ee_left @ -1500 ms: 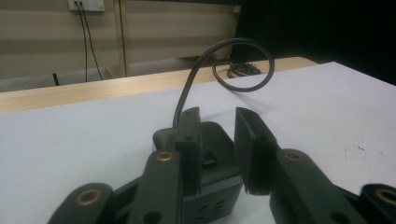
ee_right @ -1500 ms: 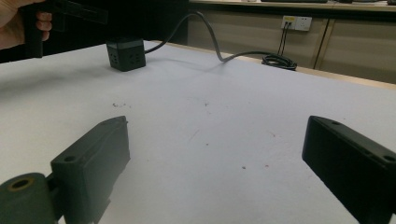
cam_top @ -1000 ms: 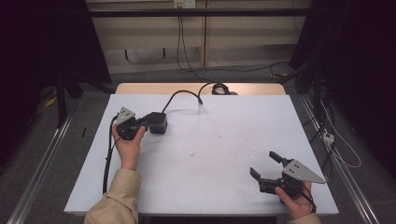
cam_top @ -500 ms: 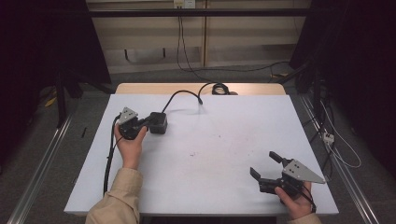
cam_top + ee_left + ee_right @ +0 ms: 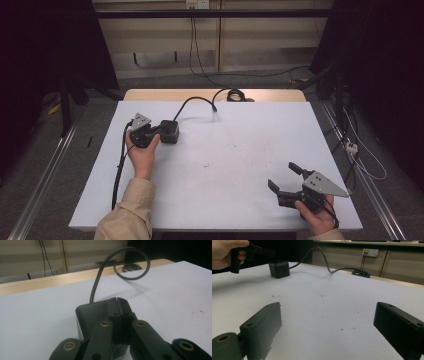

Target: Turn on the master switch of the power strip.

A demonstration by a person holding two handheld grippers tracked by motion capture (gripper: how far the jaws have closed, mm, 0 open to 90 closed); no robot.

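The left hand-held gripper [image 5: 156, 131] sits near the left edge of the surface [image 5: 240, 165], toward the far left corner, and its jaws are pressed flat together, pad against pad, with nothing between them. In the left gripper view the joined tips rest over the top of the black cube-shaped power block [image 5: 92, 315], touching it or just above it; which of the two cannot be told. The block stands upright on the surface, and its black cable [image 5: 192, 102] arcs up and runs toward the far edge, ending in a coil [image 5: 234, 94] on the wooden strip there.

Over at the near right corner, the right hand-held gripper [image 5: 285, 181] waits with its jaws spread wide, nothing in them, pointing across the surface at the block [image 5: 278, 268], which stands well apart from it.

The step in hand looks like the approach to the block: the left tool is at it but has no grip. For a real hold the jaws would have to spread wider than the block, drop around two opposite sides, then squeeze, and the stiff cable could tug the block askew as it lifts.
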